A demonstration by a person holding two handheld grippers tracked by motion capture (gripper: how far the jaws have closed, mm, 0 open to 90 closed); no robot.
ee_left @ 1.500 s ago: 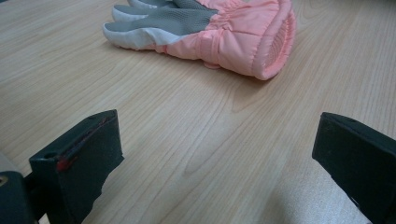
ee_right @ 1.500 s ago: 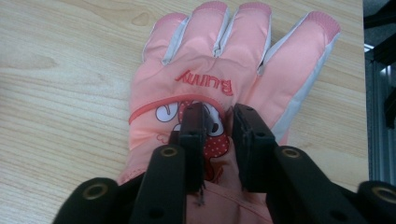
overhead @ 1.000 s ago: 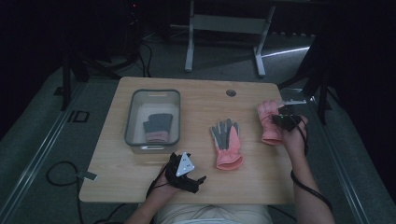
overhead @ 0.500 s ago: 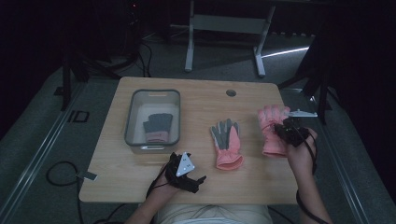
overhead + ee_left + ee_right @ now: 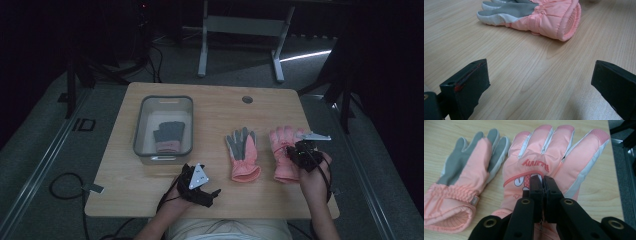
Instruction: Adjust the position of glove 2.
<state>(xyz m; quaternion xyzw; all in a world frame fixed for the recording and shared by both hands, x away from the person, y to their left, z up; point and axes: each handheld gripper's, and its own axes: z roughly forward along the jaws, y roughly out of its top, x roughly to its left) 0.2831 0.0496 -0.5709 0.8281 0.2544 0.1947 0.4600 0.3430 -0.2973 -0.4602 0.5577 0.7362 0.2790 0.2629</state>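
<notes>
While my left gripper [image 5: 212, 194] rests wide open and empty near the table's [image 5: 150, 195] front edge, my right gripper [image 5: 543, 182] pinches the right pink glove [image 5: 554, 152] shut, beside the other glove [image 5: 243, 152]; farther off sits the bin [image 5: 163, 102].

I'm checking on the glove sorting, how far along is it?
One grey glove already lies in the bin. In hand: the right gripper is shut on the pink glove with lettering. Left: the grey-palmed pink glove on the table; the left gripper rests open.
</notes>
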